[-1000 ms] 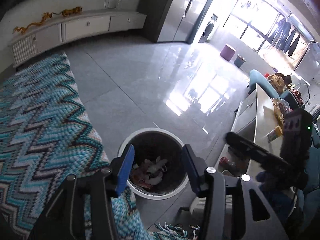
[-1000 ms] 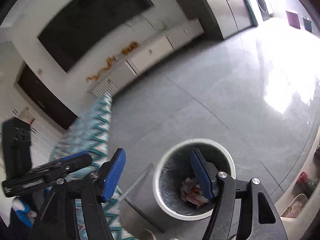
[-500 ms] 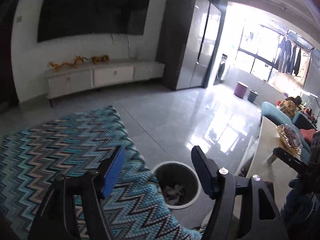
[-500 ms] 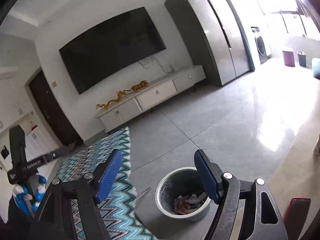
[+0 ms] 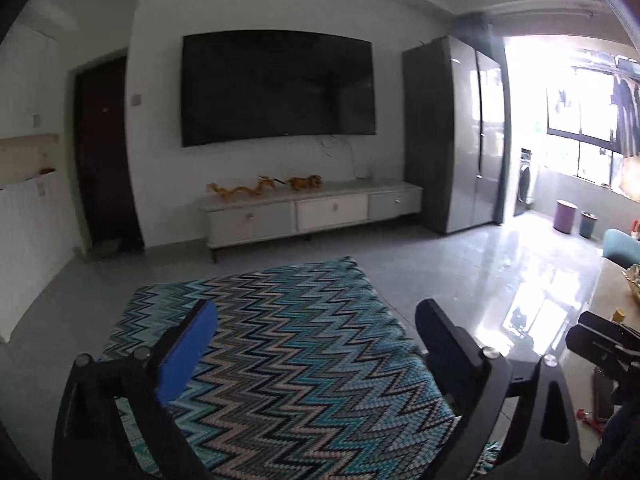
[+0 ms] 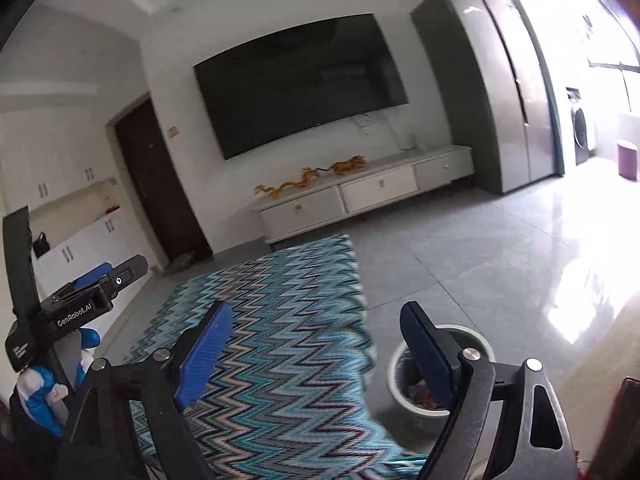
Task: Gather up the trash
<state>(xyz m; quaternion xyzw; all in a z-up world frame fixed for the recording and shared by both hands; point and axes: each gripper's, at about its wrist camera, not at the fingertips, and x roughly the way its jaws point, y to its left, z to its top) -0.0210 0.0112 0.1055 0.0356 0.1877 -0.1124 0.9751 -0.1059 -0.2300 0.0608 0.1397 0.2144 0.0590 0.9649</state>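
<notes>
A white-rimmed trash bin [image 6: 398, 364] with crumpled wrappers [image 6: 420, 396] inside stands on the grey floor at the lower right of the right wrist view, partly behind my right fingertip. My right gripper [image 6: 316, 350] is open and empty, raised and looking across the room. My left gripper [image 5: 316, 344] is open and empty, raised over the zigzag rug [image 5: 288, 364]; the bin is not in its view. The left gripper also shows in the right wrist view [image 6: 80, 296], and the right gripper shows in the left wrist view [image 5: 600, 344].
A blue zigzag rug [image 6: 272, 344] covers the floor. A white TV cabinet [image 5: 312, 212] with gold figurines stands under a wall TV [image 5: 276, 88]. A grey fridge [image 5: 452, 132] stands right. A pale table [image 5: 608, 300] edge is at far right.
Both grippers have tilted up from looking down into the bin to looking level across the room. The bin has dropped out of the left view and low in the right view.
</notes>
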